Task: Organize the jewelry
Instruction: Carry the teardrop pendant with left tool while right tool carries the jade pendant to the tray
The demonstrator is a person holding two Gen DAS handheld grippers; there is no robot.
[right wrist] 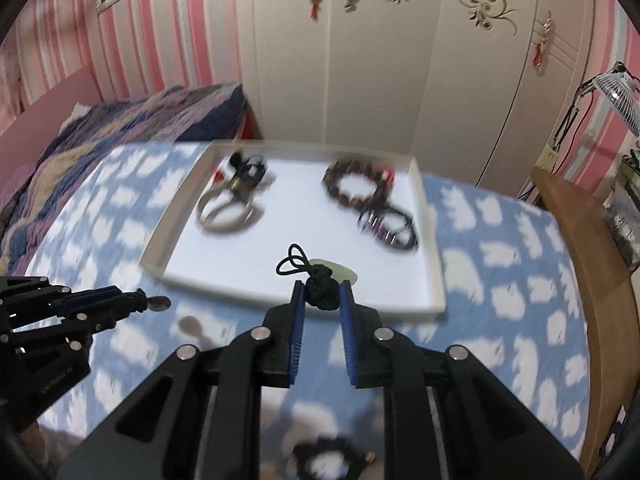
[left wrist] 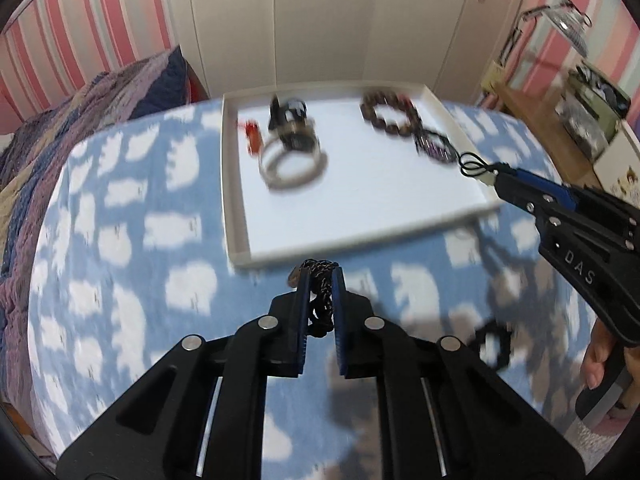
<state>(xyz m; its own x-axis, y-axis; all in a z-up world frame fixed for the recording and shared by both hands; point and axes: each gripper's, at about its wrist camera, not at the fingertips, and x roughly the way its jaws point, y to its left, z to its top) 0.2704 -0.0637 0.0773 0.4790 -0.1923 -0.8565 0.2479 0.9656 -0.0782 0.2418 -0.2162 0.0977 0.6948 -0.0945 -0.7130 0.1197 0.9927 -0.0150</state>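
Observation:
A white tray [left wrist: 240, 216] lies on the cloud-print cloth; it also shows in the right wrist view [right wrist: 430, 300]. In it lie a white bangle [left wrist: 294, 162] with a dark watch-like piece [left wrist: 290, 118], a brown bead bracelet [left wrist: 390, 114] and a black-purple bracelet [left wrist: 434, 146]. My left gripper [left wrist: 320, 280] is shut on a black braided cord [left wrist: 322, 296] just short of the tray's near edge. My right gripper [right wrist: 322, 292] is shut on a black knotted cord pendant [right wrist: 318, 286] over the tray's near right part, its loop [right wrist: 292, 264] sticking forward.
A black bead bracelet [right wrist: 332, 462] lies on the cloth near me, outside the tray; it also shows in the left wrist view [left wrist: 494, 344]. A quilted bed [left wrist: 60, 128] is to the left, a wardrobe [right wrist: 360, 80] behind, a wooden shelf [right wrist: 576, 240] to the right.

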